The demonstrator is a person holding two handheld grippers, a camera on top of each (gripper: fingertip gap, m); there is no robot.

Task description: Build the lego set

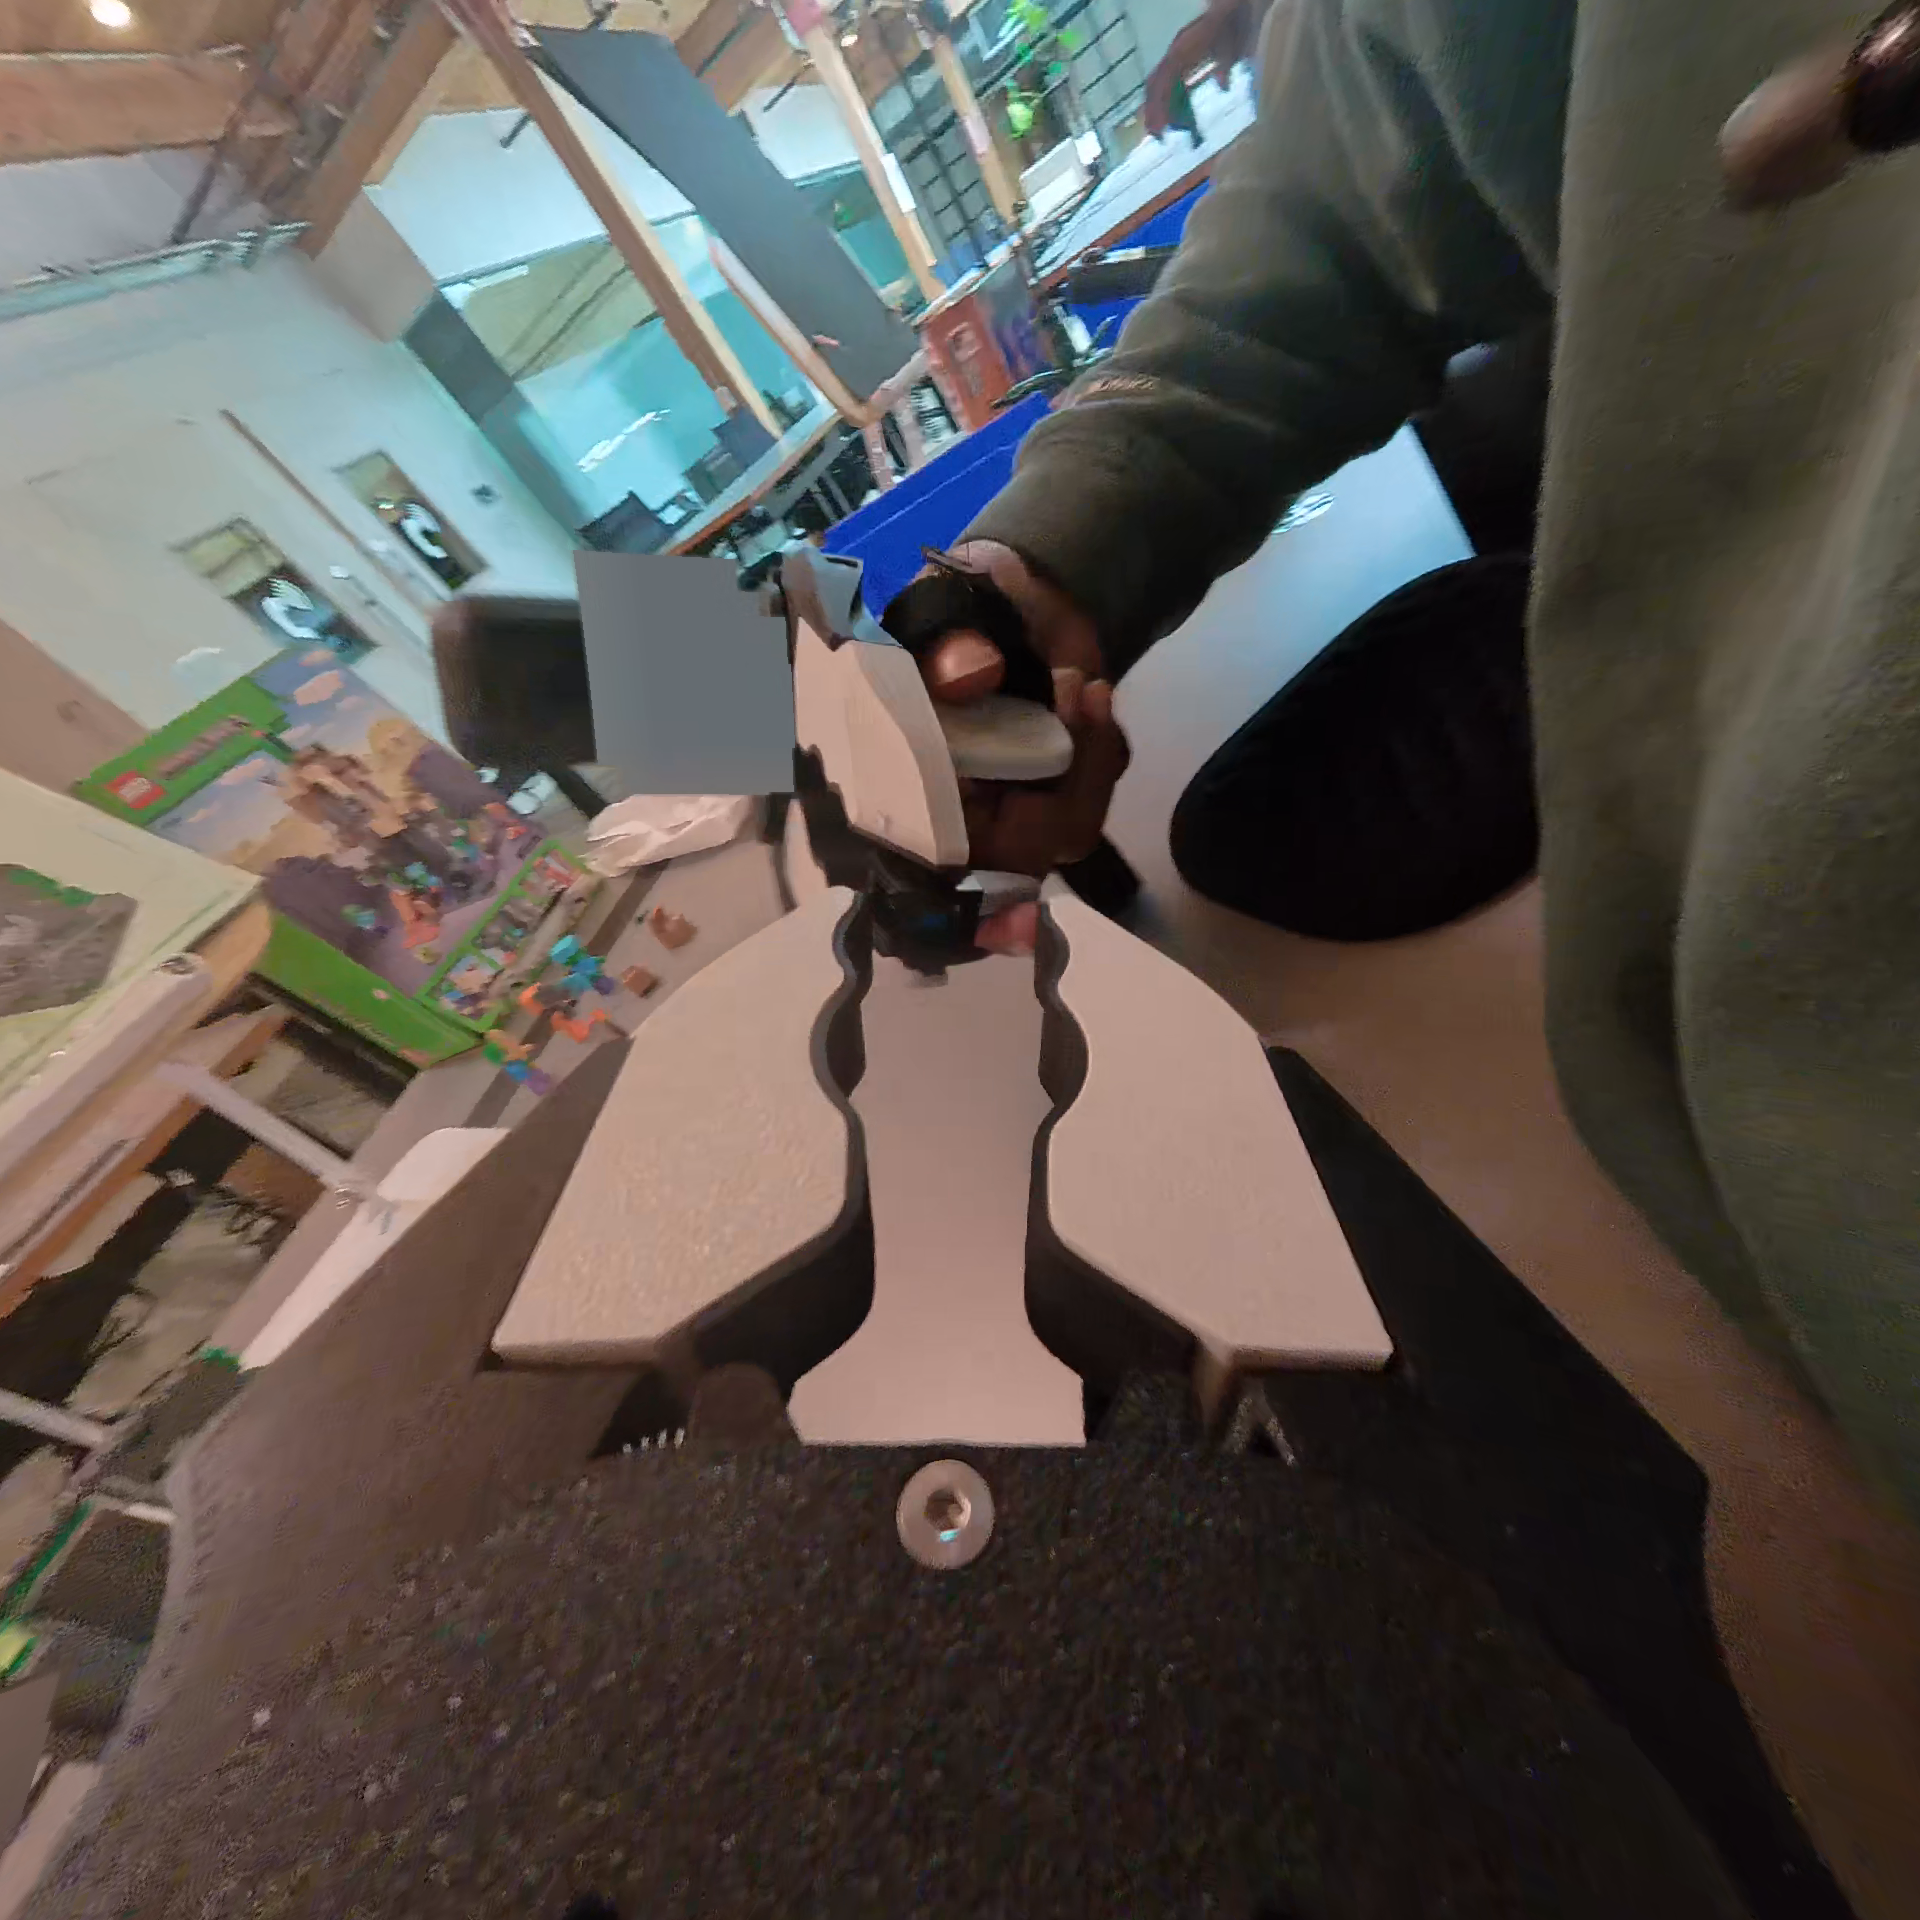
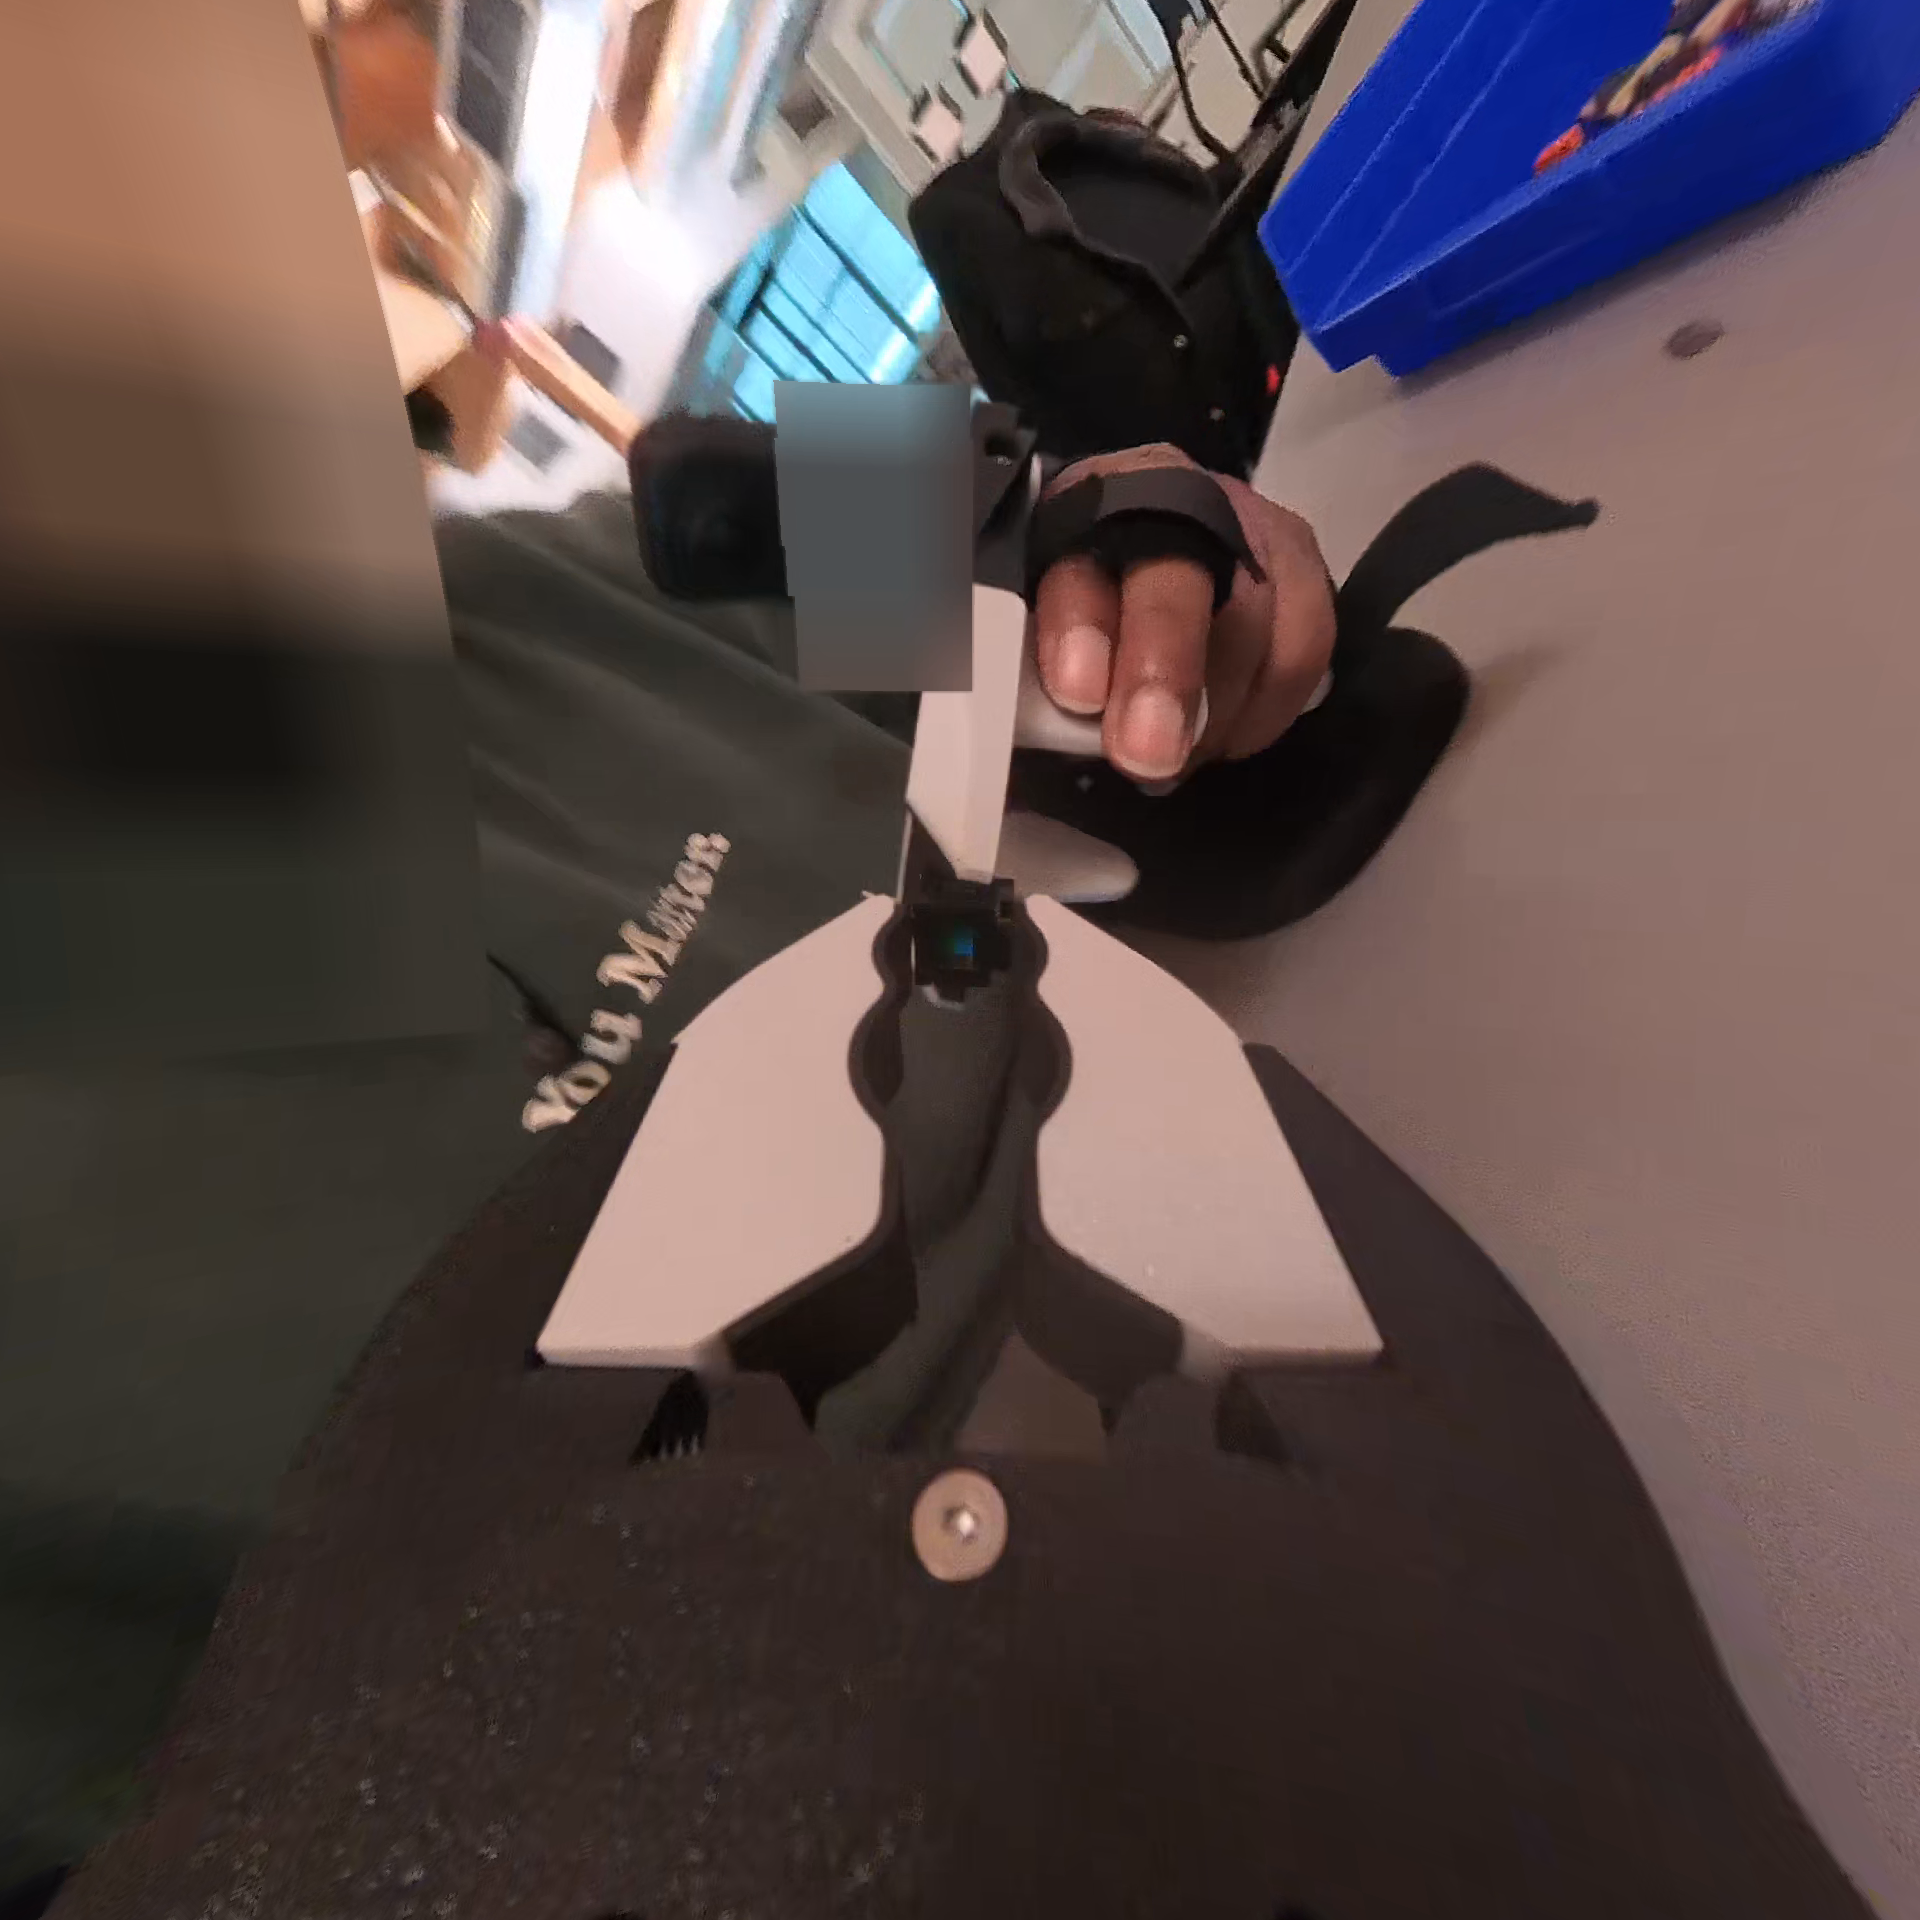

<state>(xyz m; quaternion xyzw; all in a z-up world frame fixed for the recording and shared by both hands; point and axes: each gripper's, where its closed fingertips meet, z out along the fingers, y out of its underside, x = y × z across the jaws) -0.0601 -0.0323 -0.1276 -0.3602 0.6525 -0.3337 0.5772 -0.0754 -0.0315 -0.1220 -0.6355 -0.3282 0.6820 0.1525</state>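
A small black lego piece with a blue spot point(image 1: 925, 925) sits between the fingertips of my left gripper point(image 1: 943, 920), which is shut on it above the grey table point(image 1: 1403, 977). My right gripper point(image 1: 883, 748), held in a hand, comes down onto the same piece from above. In the right wrist view the piece point(image 2: 961, 940) sits between the tips of my right gripper point(image 2: 958, 925), shut on it. The left gripper point(image 2: 961, 790) meets it from the far side. Whether this is one piece or two pressed together is hidden.
A lego box point(image 1: 312, 831) stands at the left with several loose bricks point(image 1: 561, 997) in front of it. A blue bin point(image 2: 1558, 177) stands at the back right. A black fabric item point(image 2: 1299, 821) lies on the table. The person's green sweatshirt point(image 1: 1714, 727) is close by. Only a small space, under 4 cm, lies between the two pairs of fingers.
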